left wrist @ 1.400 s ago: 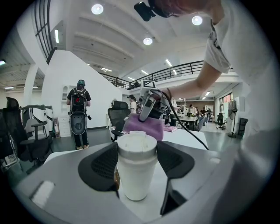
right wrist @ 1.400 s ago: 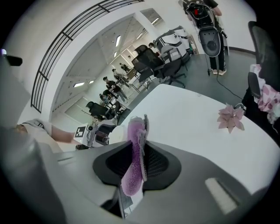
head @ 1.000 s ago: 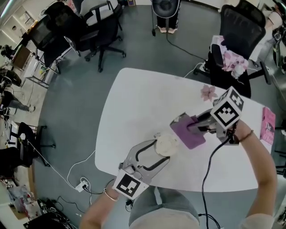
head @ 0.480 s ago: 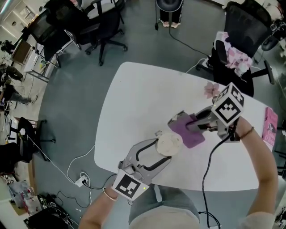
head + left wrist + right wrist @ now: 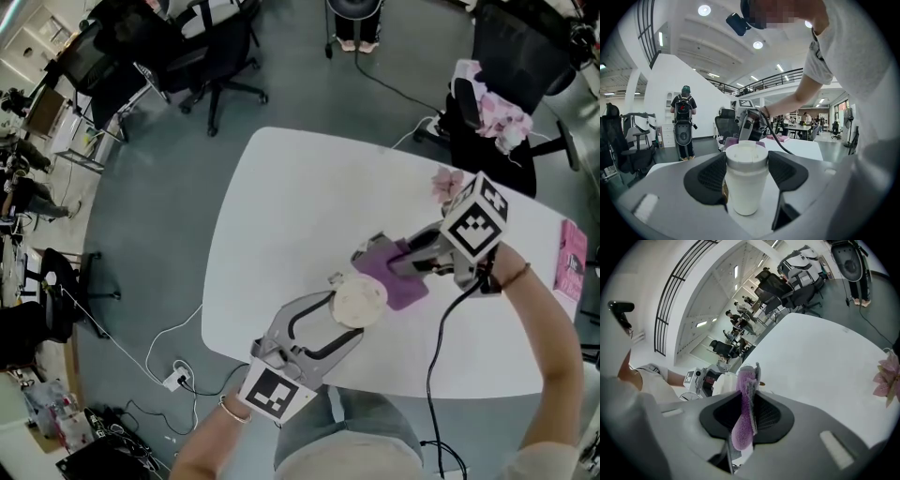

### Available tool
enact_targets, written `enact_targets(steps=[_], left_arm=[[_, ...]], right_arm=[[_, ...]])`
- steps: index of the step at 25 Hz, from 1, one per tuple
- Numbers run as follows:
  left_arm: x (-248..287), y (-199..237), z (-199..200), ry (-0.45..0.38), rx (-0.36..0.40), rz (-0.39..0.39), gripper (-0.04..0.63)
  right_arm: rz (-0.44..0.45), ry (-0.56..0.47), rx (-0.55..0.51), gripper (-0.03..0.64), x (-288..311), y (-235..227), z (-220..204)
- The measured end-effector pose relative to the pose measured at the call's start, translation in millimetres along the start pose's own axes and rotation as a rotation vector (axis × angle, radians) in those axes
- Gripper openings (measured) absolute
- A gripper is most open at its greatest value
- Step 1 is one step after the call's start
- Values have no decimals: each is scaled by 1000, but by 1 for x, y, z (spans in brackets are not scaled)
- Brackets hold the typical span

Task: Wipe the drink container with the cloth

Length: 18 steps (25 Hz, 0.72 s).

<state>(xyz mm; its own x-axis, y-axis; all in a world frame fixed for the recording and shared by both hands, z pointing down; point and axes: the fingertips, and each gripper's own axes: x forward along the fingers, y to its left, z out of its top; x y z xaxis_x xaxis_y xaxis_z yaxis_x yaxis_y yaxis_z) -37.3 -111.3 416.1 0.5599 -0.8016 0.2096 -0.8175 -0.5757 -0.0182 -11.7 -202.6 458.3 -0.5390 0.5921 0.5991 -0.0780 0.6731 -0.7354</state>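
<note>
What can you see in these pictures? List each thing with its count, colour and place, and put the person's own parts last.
table: one, white, mid-floor.
drink container: one, white, lidded, near the table's front edge.
cloth: one, purple, right beside the drink container.
flower: one, pink, table's far right.
flat packet: one, pink, table's right edge.
office chairs: several, black, around the table.
power strip: one, white, floor at left.
left gripper: one, grey, jaws closed on the drink container.
right gripper: one, grey, jaws clamping the cloth.
</note>
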Motion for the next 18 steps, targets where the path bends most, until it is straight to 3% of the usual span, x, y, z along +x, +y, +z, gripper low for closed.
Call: enact_targets(steps=[18], left_arm=[[0, -1, 3, 5, 9, -4, 282]], right_arm=[[15, 16, 48, 72, 22, -14, -7]])
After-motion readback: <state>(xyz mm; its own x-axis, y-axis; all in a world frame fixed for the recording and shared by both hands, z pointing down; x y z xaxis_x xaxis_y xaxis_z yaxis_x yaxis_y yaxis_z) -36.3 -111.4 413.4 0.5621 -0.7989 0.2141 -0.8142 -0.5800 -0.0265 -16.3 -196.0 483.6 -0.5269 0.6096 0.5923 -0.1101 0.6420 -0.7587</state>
